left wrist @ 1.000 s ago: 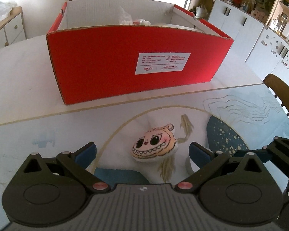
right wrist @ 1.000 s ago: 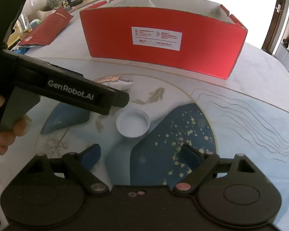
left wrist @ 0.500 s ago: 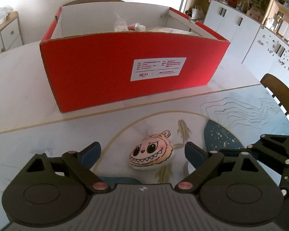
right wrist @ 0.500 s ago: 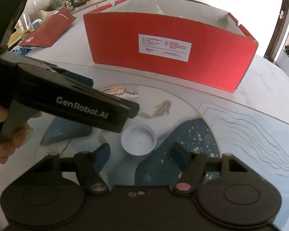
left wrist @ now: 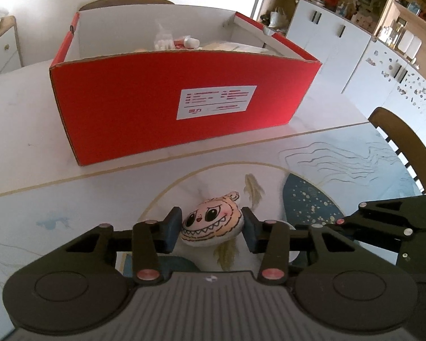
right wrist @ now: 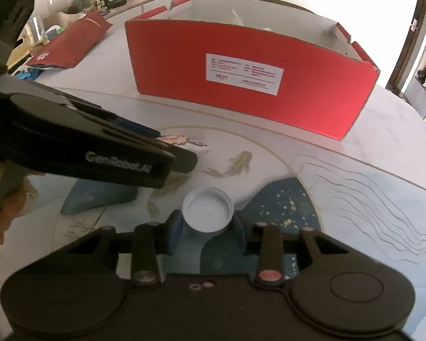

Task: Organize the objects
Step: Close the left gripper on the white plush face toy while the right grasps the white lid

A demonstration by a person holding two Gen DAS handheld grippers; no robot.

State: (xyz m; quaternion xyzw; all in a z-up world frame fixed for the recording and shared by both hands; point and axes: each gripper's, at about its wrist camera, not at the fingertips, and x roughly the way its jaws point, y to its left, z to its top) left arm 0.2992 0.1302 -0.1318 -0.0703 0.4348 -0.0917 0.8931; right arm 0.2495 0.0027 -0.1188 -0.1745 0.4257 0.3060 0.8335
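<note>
Here, two handheld grippers work low over a painted table (left wrist: 28,119), each closing on a small thing.

In the left wrist view, the left gripper (left wrist: 212,227) fills the lower half of the frame. Its jaws are closing, and a flat plush face (left wrist: 211,223) sits squarely between the blue pads (left wrist: 171,227), which touch or nearly touch its two sides. The plush lies at lower centre, flat on the table, wider than tall. Its long axis runs left to right across the frame, straight from pad to pad, so the squeeze falls on its ends. The face looks up toward the camera, and a small loop points to the upper right.

In the right wrist view, the right gripper (right wrist: 208,227) likewise fills the lower half, jaws closing. A white cap (right wrist: 208,213) lies at lower centre, open side up, its near rim between the fingertips, which appear to press it. Being round, it has no long axis.

The red box (left wrist: 167,113) stands in the upper centre of both views, beyond both things, open at the top with items already inside. Each thing belongs to the hand over it; likely both lift up and forward to the box.
</note>
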